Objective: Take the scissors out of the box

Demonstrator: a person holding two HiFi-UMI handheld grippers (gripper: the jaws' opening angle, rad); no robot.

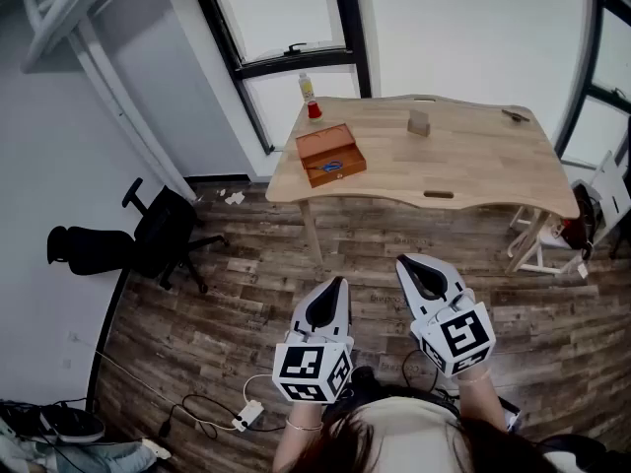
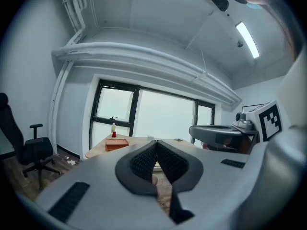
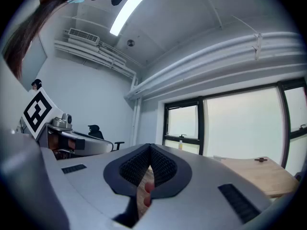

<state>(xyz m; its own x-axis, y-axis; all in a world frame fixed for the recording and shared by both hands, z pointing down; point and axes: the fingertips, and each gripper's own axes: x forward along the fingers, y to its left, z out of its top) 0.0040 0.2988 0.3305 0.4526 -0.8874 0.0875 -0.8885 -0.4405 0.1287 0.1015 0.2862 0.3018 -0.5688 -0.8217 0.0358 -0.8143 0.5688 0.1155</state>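
An open orange-brown wooden box (image 1: 330,156) lies on the left part of a light wooden table (image 1: 473,166), far ahead of me. Something small and bluish (image 1: 332,165) lies inside it, too small to make out. Both grippers are held level over the floor, well short of the table. My left gripper (image 1: 338,282) is shut with nothing in it, and so is my right gripper (image 1: 404,261). The left gripper view shows the left gripper (image 2: 156,143) with its jaw tips touching and the box (image 2: 116,143) far off. In the right gripper view the right gripper (image 3: 150,147) is shut.
A small bottle with a red base (image 1: 309,95) stands behind the box. On the table's far side are a small block (image 1: 419,122) and a dark object (image 1: 515,116). A black office chair (image 1: 163,230) is at the left, a white frame (image 1: 552,239) at the right, cables (image 1: 246,417) on the floor.
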